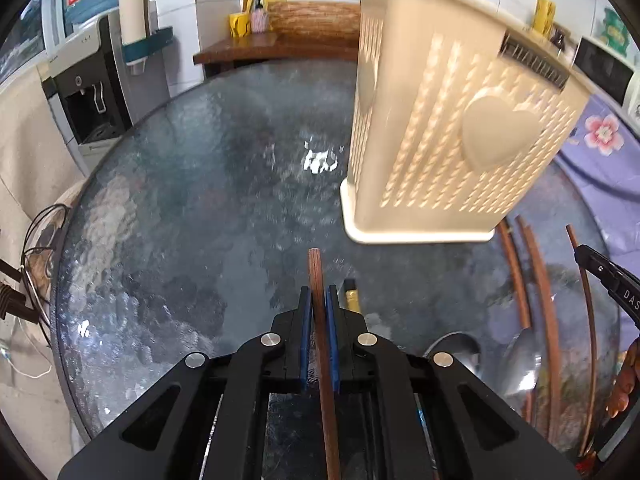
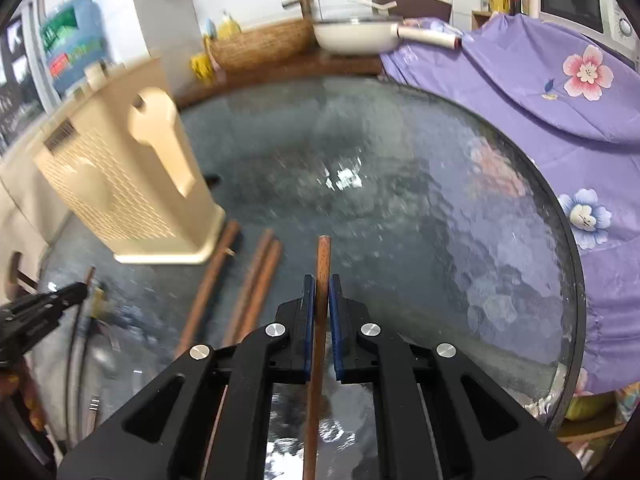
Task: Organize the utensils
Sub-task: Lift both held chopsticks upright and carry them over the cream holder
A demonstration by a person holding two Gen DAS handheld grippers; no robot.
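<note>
left gripper (image 1: 319, 300): fingers (image 1: 305, 320) are clamping a dark wooden chopstick (image 1: 316, 276), lower centre of the left wrist frame, stick running lengthwise between the blue pads.
right gripper (image 2: 322, 292): fingers (image 2: 309, 312) are pinching a lighter reddish chopstick (image 2: 323, 260), lower centre of the right wrist frame, tip poking out ahead.
holder (image 1: 452, 120): cream plastic utensil caddy, perforated walls, raised heart, lipped base; is standing upright on the worktop, upper right in the left view, left in the right view.
loose utensils: three brown chopsticks (image 2: 248, 284) are lying just beside the holder base; metal spoons (image 1: 520, 360) at lower right of the left view.
worktop (image 1: 180, 220): round textured glass, glossy, likely slippery.
risk 1: thin round sticks are likely swivelling or sliding out of the flat pads when tilted upright.
risk 2: both grippers are heading for one opening, so a collision looks possible.
risk 3: a stick tip catching the rim could be tipping the light holder.
risk 4: dropped sticks probably rolling across the glass.
</note>
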